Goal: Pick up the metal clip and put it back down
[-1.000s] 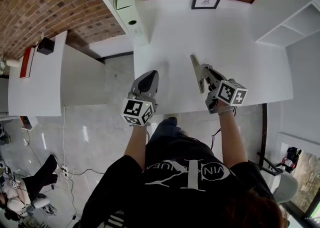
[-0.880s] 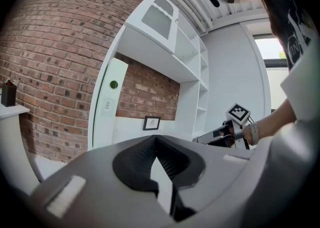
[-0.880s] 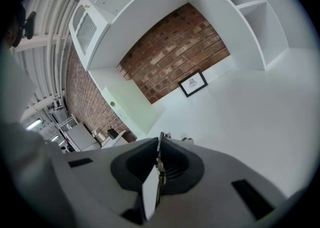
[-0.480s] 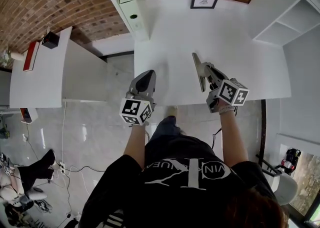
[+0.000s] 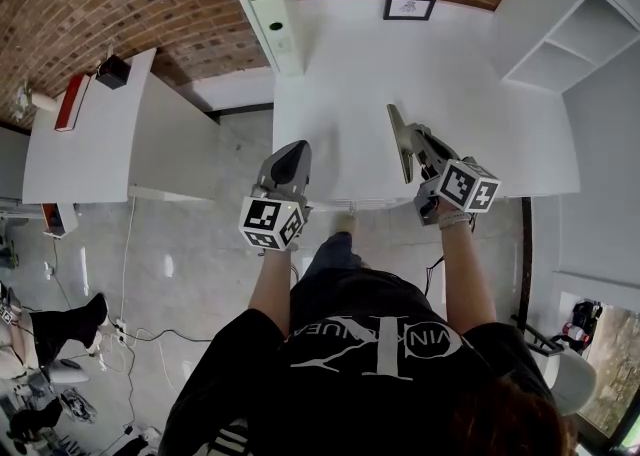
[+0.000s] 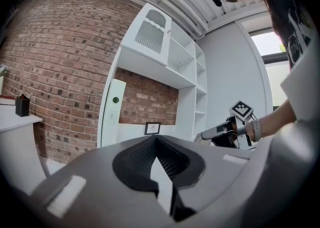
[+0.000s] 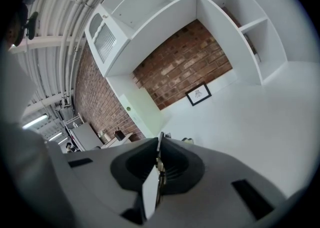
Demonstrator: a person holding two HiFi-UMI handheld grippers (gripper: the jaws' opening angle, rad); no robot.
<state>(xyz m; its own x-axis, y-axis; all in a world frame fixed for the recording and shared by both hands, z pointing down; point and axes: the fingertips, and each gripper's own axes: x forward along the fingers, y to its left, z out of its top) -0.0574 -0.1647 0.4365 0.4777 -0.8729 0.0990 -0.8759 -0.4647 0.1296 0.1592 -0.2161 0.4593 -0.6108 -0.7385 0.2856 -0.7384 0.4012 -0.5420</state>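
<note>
My right gripper [image 5: 393, 112] hovers over the white table [image 5: 400, 54], right of middle, jaws pointing away from me. In the right gripper view its jaws [image 7: 160, 139] are nearly closed on a thin metal clip [image 7: 158, 164], a narrow edge with a brassy glint that pokes just past the tips. In the head view the clip is too small to make out. My left gripper [image 5: 298, 147] hangs at the table's near left corner, shut and empty; its tips meet in the left gripper view [image 6: 156, 139]. That view also shows the right gripper [image 6: 220, 131] off to the right.
A small framed picture [image 5: 410, 7] leans on the brick wall at the table's far edge. White shelving [image 5: 570, 34] rises on the right, a tall white cabinet [image 5: 272, 4] on the left. A separate desk [image 5: 90, 134] with a black box [image 5: 113, 71] stands far left.
Both grippers hold almost the same places over the table. Only the head view has drifted slightly, so the room sits a little differently in the frame.
</note>
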